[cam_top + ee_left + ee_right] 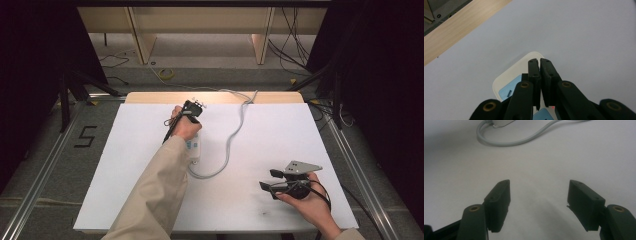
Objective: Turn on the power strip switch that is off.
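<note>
Left gripper [540, 62] jaws pressed together, nothing between, over white power strip [511, 81] mid-table. Right gripper [539, 195] jaws wide apart, empty, above bare white table [280, 135]. Grey cord [231, 137] loops beside strip.

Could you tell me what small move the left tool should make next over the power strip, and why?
Probably ease the left tool straight down onto the power strip. Its jaws are shut and point at the strip's white top beside a blue socket panel, as if to press something there. The right tool hangs open over bare table, near the grey cable, so it need not move.
</note>
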`<state>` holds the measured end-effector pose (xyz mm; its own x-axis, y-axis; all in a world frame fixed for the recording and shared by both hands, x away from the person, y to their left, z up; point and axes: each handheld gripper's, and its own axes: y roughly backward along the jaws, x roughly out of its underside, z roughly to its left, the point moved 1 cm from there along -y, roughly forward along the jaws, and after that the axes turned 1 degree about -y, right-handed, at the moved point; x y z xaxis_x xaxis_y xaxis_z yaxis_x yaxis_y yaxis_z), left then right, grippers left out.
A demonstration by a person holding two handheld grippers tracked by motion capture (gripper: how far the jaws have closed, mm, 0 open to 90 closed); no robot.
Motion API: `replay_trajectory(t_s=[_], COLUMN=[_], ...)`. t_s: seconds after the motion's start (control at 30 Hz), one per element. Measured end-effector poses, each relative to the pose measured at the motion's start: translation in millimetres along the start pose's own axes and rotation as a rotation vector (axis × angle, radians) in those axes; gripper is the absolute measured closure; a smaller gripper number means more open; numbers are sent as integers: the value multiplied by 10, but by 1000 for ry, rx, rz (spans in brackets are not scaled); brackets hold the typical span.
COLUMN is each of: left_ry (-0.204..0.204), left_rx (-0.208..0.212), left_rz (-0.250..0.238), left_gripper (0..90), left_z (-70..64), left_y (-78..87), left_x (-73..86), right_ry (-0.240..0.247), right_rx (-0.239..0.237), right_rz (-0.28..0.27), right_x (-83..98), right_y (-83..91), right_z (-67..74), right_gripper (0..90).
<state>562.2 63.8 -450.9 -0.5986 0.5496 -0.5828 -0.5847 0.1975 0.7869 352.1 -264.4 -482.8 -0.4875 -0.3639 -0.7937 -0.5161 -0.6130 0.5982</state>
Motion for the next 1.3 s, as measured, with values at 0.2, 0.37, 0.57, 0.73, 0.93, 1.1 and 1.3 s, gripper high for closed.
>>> replay_trajectory(t_s=[0.2, 0.37, 0.57, 0.73, 0.93, 1.1, 1.3], left_ry=[12, 22, 30, 27, 41, 34, 48], left_rx=[-1, 3, 12, 30, 37, 51, 69], left_rz=[-28, -50, -63, -84, -112, -114, -134], left_gripper=[850, 828, 755, 703, 642, 609, 575], left_z=[27, 53, 120, 153, 168, 169, 157], left_y=[90, 165, 256, 350, 471, 556, 644], left_x=[31, 78, 160, 222, 296, 374, 465], right_ry=[1, 4, 2, 2, 2, 1, 2], right_rx=[1, 4, 3, 5, 6, 6, 6], right_rz=[1, 2, 2, 5, 5, 2, 5], right_x=[-1, 0, 1, 0, -1, -3, -1], right_y=[-1, 2, 0, -1, -1, -1, -2], right_z=[2, -8, -6, -5, -3, 1, -3], right_gripper=[359, 359, 359, 359, 359, 359, 359])
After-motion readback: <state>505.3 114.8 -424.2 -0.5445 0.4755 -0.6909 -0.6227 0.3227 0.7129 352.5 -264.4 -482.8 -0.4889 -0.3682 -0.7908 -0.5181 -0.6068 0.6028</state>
